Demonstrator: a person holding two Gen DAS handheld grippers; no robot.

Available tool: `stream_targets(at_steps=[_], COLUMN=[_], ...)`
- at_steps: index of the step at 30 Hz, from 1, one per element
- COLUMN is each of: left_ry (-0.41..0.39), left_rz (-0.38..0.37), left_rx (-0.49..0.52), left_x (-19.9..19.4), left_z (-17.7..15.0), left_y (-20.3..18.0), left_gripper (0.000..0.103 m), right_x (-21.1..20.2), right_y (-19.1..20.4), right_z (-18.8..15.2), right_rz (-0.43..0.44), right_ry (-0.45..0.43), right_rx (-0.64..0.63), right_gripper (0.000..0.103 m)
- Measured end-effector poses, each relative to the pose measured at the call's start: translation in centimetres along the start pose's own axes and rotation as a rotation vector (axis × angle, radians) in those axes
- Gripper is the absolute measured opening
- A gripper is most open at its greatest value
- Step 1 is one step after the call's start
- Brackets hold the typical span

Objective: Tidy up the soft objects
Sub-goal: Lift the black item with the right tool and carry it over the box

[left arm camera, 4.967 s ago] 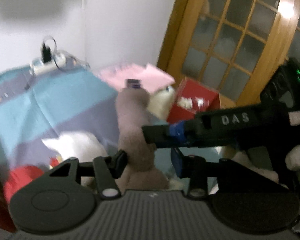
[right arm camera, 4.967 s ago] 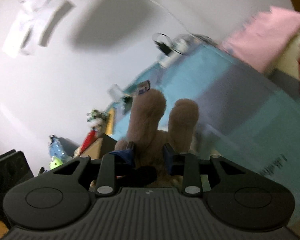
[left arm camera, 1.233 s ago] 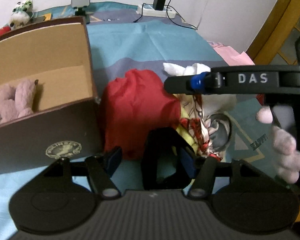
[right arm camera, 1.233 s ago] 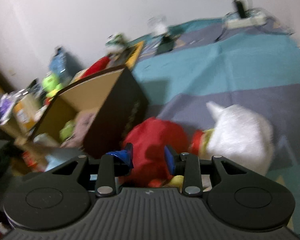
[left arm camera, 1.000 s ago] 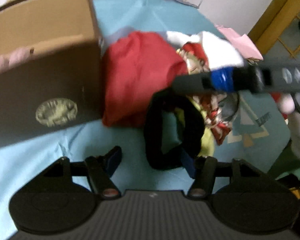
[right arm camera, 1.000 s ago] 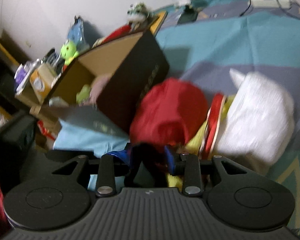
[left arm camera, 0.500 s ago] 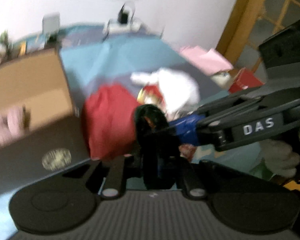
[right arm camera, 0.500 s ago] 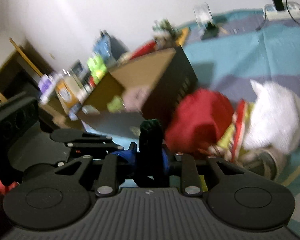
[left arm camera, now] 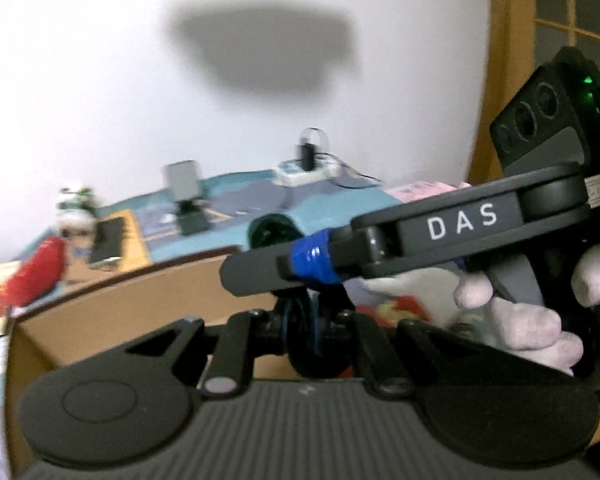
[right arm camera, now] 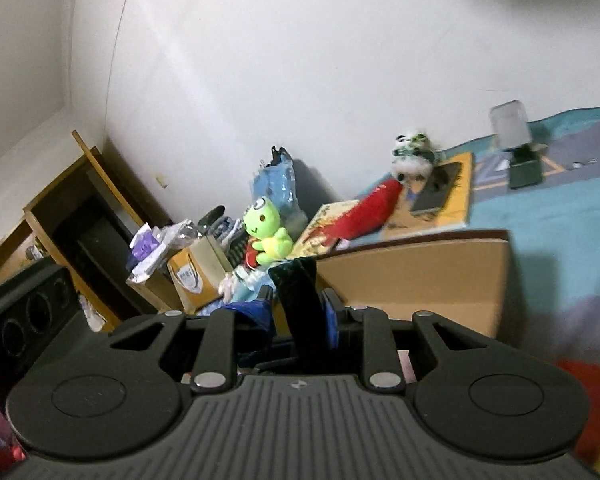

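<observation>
So the black fabric band (right arm camera: 300, 300) is pinched in both claws at once: in the right wrist view a strip of it is seen standing up between the closed jaws of the right gripper (right arm camera: 300, 312), tilted a bit to the left, and in the left wrist view a dark loop of it (left arm camera: 272, 232) is poking up behind the right gripper's finger while the lower part is clamped in the shut jaws of the left gripper (left arm camera: 300, 320). Its long axis is judged to run roughly upright, away from the cameras, though the blur makes the exact shape hard to call. It's held up in the air, just in front of and above the rim of the cardboard box (right arm camera: 420, 268), so the step in hand is probably carrying it over for a drop inside. What's in the box isn't shown from here. As for what's left: a red soft thing (right arm camera: 588, 384) is glimpsed at the lower right, blurred, near the box on the teal bedspread (right arm camera: 560, 220), and something white and patterned (left arm camera: 404, 284) is seen behind the right gripper, so more sorting is likely still to be done. The green frog plush (right arm camera: 266, 232) is parked on the clutter beyond the box.
</observation>
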State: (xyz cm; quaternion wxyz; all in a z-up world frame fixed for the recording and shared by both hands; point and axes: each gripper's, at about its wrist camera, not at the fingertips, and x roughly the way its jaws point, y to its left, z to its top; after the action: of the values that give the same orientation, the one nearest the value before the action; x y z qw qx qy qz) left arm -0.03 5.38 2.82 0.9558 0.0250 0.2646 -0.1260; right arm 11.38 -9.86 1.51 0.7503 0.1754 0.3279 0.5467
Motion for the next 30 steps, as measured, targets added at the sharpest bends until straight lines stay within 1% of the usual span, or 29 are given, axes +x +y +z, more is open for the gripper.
stream_targets(at_steps=[1, 3, 5, 7, 11, 14, 15, 16, 17, 18, 19, 20, 21, 22, 24, 26, 30], left_ry=[0.000, 0.002, 0.011, 0.030, 0.089, 0.159, 0.187, 0.215, 0.243, 0.263, 0.278, 0.286, 0.290, 0.294, 0.284, 0.271, 0.226], left_rz=[0.016, 0.062, 0.091, 0.117, 0.176, 0.235, 0.248, 0.260, 0.278, 0.288, 0.301, 0.310, 0.314, 0.318, 0.357, 0.378, 0.396], left_rx=[-0.005, -0.017, -0.047, -0.073, -0.091, -0.112, -0.125, -0.142, -0.160, -0.168, -0.178, -0.191, -0.207, -0.223, -0.229, -0.215, -0.212], left_x=[0.0, 0.0, 0.0, 0.4, 2.2, 3.9, 4.6, 5.2, 5.9, 6.4, 6.7, 6.8, 7.0, 7.0, 6.8, 6.4, 5.2], left_z=[0.2, 0.3, 0.1, -0.1, -0.9, -1.9, -2.3, -2.7, -3.1, -3.4, -3.8, -4.1, -4.3, -4.4, -4.4, -4.2, -3.5], left_y=[1.1, 3.4, 6.1, 8.6, 12.6, 15.6, 16.7, 17.7, 18.7, 19.4, 20.0, 20.5, 21.0, 21.4, 21.5, 21.3, 20.6], left_gripper=[0.005, 0.005, 0.005, 0.005, 0.005, 0.007, 0.010, 0.015, 0.019, 0.026, 0.036, 0.042, 0.057, 0.062, 0.062, 0.062, 0.064], right_x=[1.2, 3.6, 6.3, 8.8, 13.1, 15.7, 16.2, 16.7, 16.7, 16.6, 16.3, 16.3, 16.2, 15.7, 15.2, 14.2, 12.1], right_y=[0.1, 0.3, 0.2, 0.1, -0.6, -1.5, -1.8, -2.1, -2.4, -2.7, -2.9, -3.1, -3.1, -3.1, -3.0, -2.9, -2.9], right_z=[0.3, 0.5, 0.6, 0.5, 0.5, 0.4, 0.3, 0.2, 0.2, 0.1, 0.1, 0.1, 0.2, 0.2, 0.3, 0.3, 0.2], right_rz=[0.002, -0.003, -0.030, -0.040, -0.096, -0.153, -0.184, -0.207, -0.217, -0.216, -0.212, -0.213, -0.218, -0.224, -0.232, -0.236, -0.255], right_ry=[0.004, 0.008, 0.029, 0.055, 0.102, 0.153, 0.158, 0.155, 0.150, 0.145, 0.142, 0.140, 0.134, 0.125, 0.108, 0.090, 0.056], right_rx=[0.006, 0.011, 0.019, 0.032, 0.045, 0.075, 0.083, 0.093, 0.109, 0.129, 0.144, 0.153, 0.154, 0.151, 0.142, 0.138, 0.143], right_gripper=[0.007, 0.012, 0.012, 0.012, 0.014, 0.014, 0.015, 0.016, 0.016, 0.016, 0.016, 0.016, 0.016, 0.016, 0.016, 0.016, 0.016])
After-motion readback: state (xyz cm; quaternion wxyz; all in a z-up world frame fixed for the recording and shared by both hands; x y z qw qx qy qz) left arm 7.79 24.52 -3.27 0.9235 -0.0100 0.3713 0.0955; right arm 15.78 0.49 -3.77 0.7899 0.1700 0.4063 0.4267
